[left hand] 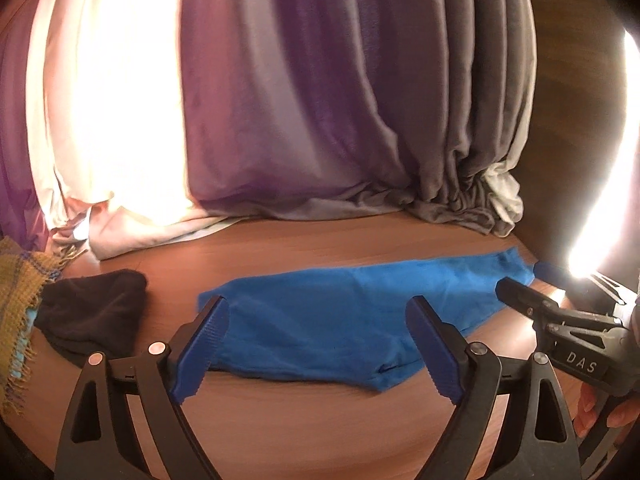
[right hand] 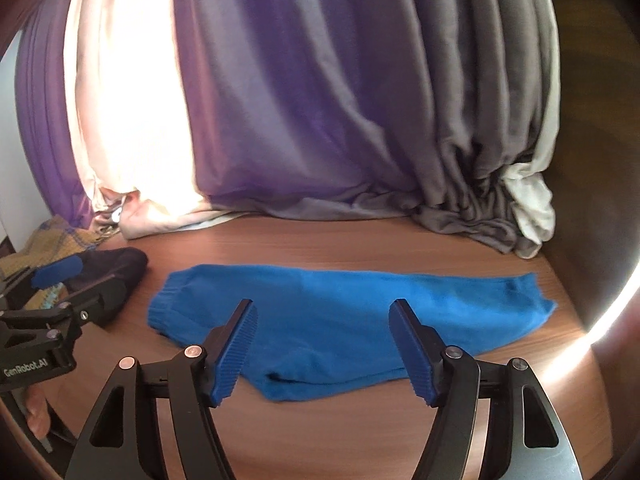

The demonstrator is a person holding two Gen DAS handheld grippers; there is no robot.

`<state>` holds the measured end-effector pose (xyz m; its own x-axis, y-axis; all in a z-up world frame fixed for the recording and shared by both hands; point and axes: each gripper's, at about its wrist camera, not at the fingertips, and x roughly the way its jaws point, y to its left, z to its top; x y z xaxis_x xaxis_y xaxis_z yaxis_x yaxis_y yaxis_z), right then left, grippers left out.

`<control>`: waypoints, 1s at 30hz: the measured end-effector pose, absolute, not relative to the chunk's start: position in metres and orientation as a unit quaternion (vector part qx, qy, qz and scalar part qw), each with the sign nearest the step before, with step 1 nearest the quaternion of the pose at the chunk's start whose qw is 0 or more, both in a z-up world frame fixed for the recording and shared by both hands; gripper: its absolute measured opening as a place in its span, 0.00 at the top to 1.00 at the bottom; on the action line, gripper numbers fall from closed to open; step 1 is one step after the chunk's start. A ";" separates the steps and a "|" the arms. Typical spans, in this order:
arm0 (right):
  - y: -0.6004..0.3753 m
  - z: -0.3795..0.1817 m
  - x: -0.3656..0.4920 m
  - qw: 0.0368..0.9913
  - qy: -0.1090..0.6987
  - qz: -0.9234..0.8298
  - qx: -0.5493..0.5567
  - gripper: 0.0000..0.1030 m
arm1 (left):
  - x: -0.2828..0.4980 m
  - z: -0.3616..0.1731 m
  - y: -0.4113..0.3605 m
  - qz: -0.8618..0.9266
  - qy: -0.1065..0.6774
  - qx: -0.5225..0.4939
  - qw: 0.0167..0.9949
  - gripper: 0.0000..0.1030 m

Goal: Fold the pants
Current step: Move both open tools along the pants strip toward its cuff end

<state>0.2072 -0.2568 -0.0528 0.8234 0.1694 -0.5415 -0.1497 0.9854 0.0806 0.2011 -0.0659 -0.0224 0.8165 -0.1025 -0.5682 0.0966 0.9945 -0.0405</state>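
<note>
Both grippers (left hand: 316, 312) (right hand: 322, 316) gape; pants (right hand: 340, 312) lie lengthwise left-right, cuff left.

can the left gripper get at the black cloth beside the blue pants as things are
Probably yes. The left gripper is open and holds nothing, and the black cloth lies uncovered on the wooden table just to its left, apart from the blue pants, with nothing in between.

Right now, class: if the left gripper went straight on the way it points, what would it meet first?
Most likely the blue pants lying flat on the table; the open left gripper points down at them, though depth is hard to judge.
</note>
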 end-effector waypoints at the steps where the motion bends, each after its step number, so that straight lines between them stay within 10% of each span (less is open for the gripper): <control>1: -0.262 -0.053 0.207 0.955 0.285 0.084 0.018 0.33 | 0.202 -0.022 -0.076 -0.056 0.297 -0.006 0.953 0.12; 30: -0.483 -0.089 0.247 0.956 0.278 0.007 0.096 0.35 | 0.290 -0.041 -0.294 -0.149 0.260 0.048 0.953 0.13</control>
<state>0.2468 -0.4829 -0.0891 0.8450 0.0672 -0.5306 0.0398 0.9814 0.1876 0.2898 -0.2939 -0.0407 0.8206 -0.2598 -0.5090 0.3100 0.9506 0.0144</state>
